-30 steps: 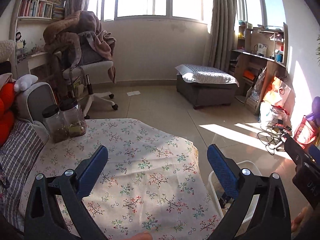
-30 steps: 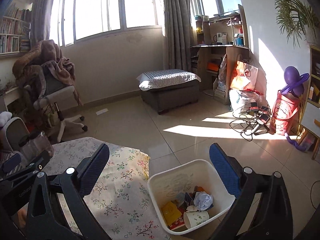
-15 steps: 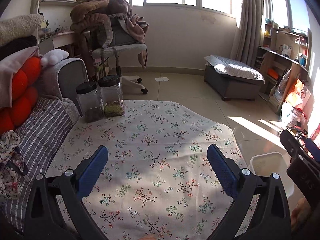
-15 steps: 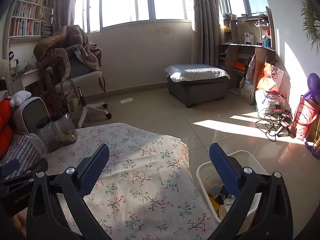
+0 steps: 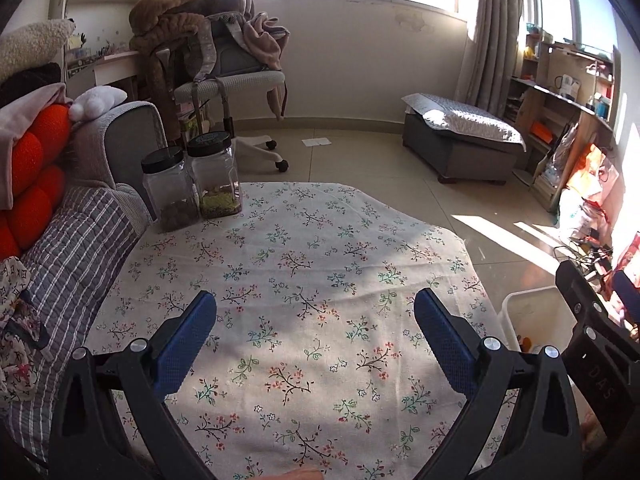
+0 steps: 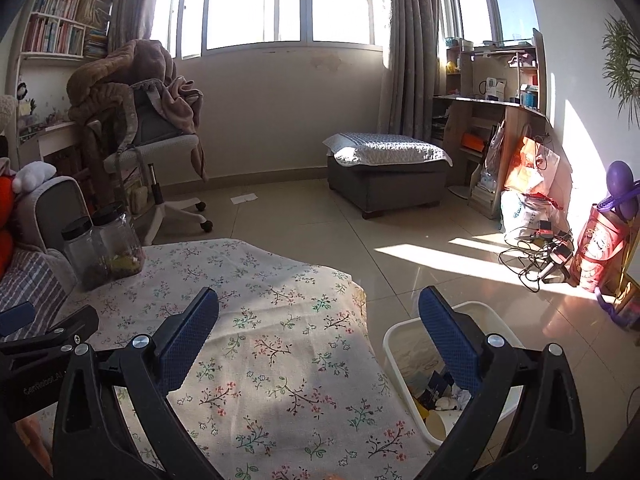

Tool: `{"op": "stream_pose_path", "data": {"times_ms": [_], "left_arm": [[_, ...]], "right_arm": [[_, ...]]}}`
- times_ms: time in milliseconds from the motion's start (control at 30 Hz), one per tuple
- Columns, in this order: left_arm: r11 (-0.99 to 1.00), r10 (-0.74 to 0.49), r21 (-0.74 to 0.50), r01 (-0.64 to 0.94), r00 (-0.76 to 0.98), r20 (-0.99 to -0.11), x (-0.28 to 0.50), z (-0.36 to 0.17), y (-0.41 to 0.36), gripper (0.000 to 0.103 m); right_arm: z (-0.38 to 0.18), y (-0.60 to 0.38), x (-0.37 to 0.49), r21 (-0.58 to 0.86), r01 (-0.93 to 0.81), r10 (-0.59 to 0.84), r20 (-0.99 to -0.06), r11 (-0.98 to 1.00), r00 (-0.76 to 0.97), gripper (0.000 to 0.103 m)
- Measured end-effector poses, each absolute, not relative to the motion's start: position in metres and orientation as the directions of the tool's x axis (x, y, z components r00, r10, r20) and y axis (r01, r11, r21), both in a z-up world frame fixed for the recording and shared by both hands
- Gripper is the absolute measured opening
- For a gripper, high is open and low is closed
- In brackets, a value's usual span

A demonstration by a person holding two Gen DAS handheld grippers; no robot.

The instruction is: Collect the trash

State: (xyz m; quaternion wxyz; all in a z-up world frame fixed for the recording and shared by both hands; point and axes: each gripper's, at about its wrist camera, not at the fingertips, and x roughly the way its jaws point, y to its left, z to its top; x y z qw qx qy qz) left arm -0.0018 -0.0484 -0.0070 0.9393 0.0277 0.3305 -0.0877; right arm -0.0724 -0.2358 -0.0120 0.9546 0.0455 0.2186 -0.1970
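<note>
A white trash bin (image 6: 404,338) stands on the floor at the table's right edge, holding crumpled paper, a cup and wrappers (image 6: 438,394). In the left wrist view only its rim (image 5: 524,300) shows. My left gripper (image 5: 314,320) hangs open over the floral tablecloth (image 5: 304,264) with nothing between its blue pads. My right gripper (image 6: 318,322) is open too, above the table's right side, its right finger over the bin. No loose trash shows on the cloth.
Two black-lidded jars (image 5: 194,182) stand at the table's far left corner. A striped sofa with red cushions (image 5: 36,184) borders the left. An office chair (image 6: 160,152), a grey ottoman (image 6: 386,176), shelves and floor cables (image 6: 536,256) lie beyond. A white paper (image 6: 244,199) lies on the floor.
Both views have swung left from the bin toward the table; the jars and sofa came further into the left wrist view, and the bin slid to the right edge. Both grippers stayed open.
</note>
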Motion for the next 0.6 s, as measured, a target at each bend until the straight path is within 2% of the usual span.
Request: {"op": "stream_pose_path", "data": {"times_ms": [600], "left_arm": [[0.981, -0.14, 0.016, 0.195, 0.76, -0.635, 0.001, -0.015, -0.072, 0.096]], "right_arm": [[-0.02, -0.259, -0.077, 0.023, 0.411, -0.355, -0.464, 0.911, 0.812, 0.096]]}}
